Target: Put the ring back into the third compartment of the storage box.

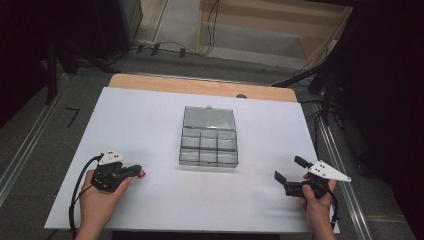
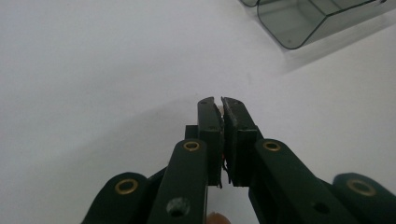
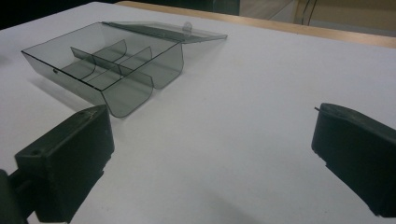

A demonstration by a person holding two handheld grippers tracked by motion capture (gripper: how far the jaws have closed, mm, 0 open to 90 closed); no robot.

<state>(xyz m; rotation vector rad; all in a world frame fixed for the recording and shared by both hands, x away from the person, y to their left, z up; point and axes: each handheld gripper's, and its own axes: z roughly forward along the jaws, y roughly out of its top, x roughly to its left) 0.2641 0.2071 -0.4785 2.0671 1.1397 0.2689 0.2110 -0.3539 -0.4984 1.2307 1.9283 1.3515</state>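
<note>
Our left gripper (image 1: 135, 172) has its black jaws pressed almost together on a small red and pale thing (image 1: 142, 174); we cannot tell what it is. It rests low on the white table sheet (image 1: 150, 120), near the front left corner of the clear grey plastic compartment box (image 1: 208, 142), probably ready to carry the piece there. Our right gripper (image 1: 290, 170) waits wide open and empty, to the front right of the box, whose lid (image 1: 209, 118) lies open behind it so the compartments are free.
</note>
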